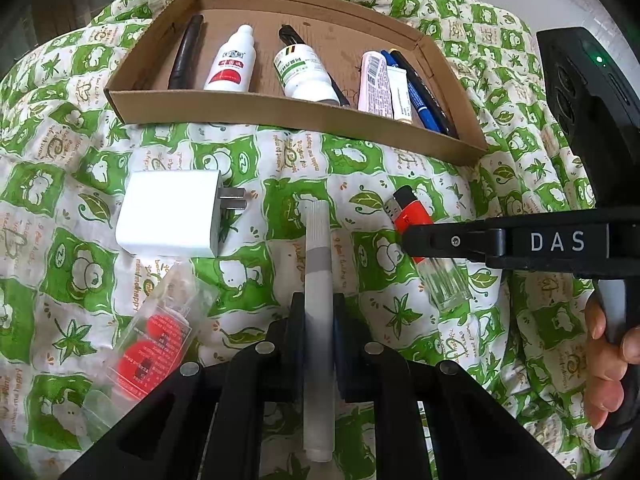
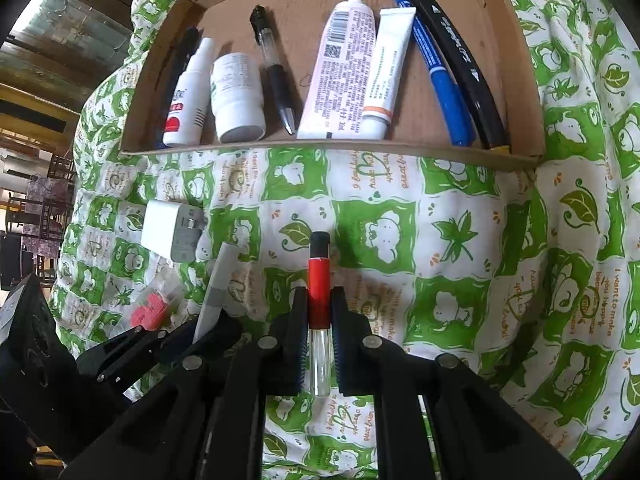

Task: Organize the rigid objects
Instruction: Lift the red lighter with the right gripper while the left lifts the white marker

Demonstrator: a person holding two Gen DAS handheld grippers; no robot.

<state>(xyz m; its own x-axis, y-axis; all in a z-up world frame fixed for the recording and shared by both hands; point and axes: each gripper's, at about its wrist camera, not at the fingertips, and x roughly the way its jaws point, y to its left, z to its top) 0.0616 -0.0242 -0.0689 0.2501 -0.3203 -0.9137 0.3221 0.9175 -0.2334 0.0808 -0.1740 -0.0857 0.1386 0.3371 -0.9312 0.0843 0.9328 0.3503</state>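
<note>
Left gripper (image 1: 318, 312): level, pointing at the shallow brown cardboard tray (image 1: 280, 110), clamped on a white cylindrical marker (image 1: 318, 280).
Right gripper (image 2: 319, 312): level before the tray, clamped on an orange-and-clear plastic lighter (image 2: 319, 300).

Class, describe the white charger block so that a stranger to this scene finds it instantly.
Start at the cardboard tray on the green patterned cloth. Just in front of its left end lies the white charger block, the only boxy white item, with two metal prongs.
</note>
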